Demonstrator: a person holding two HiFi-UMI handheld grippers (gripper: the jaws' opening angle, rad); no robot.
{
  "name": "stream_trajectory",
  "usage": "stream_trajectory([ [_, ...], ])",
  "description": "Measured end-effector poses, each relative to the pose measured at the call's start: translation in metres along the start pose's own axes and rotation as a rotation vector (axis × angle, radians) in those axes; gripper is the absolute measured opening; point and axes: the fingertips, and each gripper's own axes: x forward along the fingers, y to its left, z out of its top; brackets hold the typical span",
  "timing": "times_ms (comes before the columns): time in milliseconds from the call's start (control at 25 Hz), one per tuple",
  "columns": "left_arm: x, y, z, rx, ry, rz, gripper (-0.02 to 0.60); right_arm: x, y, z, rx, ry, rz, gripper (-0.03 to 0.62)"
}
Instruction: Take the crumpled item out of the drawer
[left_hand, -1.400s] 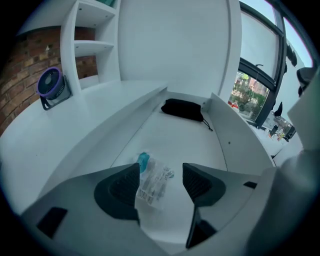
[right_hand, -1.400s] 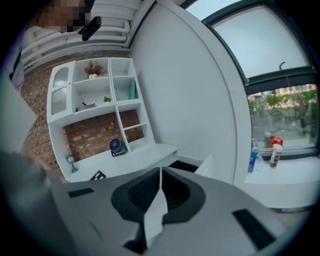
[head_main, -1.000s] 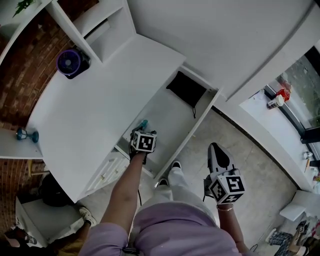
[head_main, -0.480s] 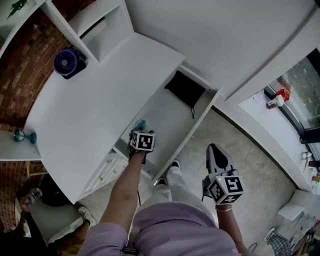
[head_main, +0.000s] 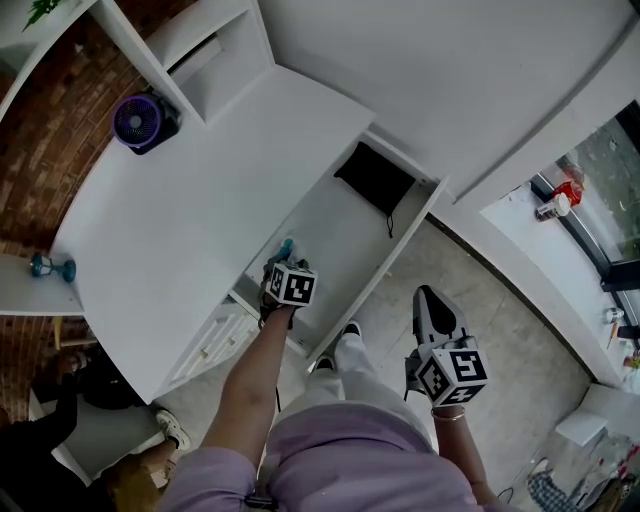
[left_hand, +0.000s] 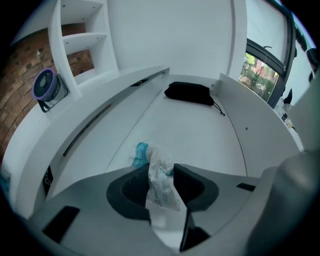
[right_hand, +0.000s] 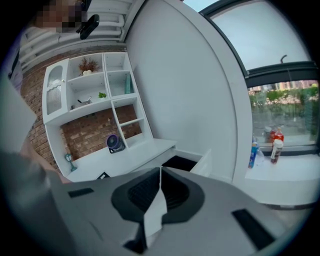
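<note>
The crumpled item (left_hand: 159, 181), a clear plastic wrapper with a teal part (left_hand: 141, 152), stands upright in the near end of the open white drawer (left_hand: 200, 135). My left gripper (left_hand: 161, 172) is closing on it; both pads touch the wrapper's sides. The head view shows the left gripper (head_main: 281, 260) reaching into the drawer (head_main: 340, 240) by the teal bit (head_main: 285, 247). My right gripper (head_main: 429, 298) hangs over the floor to the right, away from the drawer. In the right gripper view the right gripper (right_hand: 160, 172) is shut with nothing in it.
A black pouch (head_main: 373, 177) lies at the drawer's far end (left_hand: 190, 93). A purple fan (head_main: 140, 122) stands on the white desk (head_main: 200, 220) to the left. Bottles (right_hand: 272, 147) stand on a sill at the right. The person's legs are below the drawer front.
The left gripper has stayed at the near end of the drawer, nudging slightly right. The right gripper has hardly moved.
</note>
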Motion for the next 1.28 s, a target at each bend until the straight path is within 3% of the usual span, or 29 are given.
stream_trajectory([
  [520, -0.053, -0.006, 0.025, -0.009, -0.162, -0.035, 0.140, -0.003, 0.030, 0.003, -0.016, -0.024, 0.057, 0.003],
  [1000, -0.127, -0.012, 0.059, -0.025, -0.376, -0.072, 0.135, -0.011, 0.055, 0.007, -0.040, -0.050, 0.094, 0.002],
  [1280, -0.170, -0.010, 0.065, -0.085, -0.471, -0.103, 0.133, -0.017, 0.072, 0.008, -0.054, -0.068, 0.112, 0.002],
])
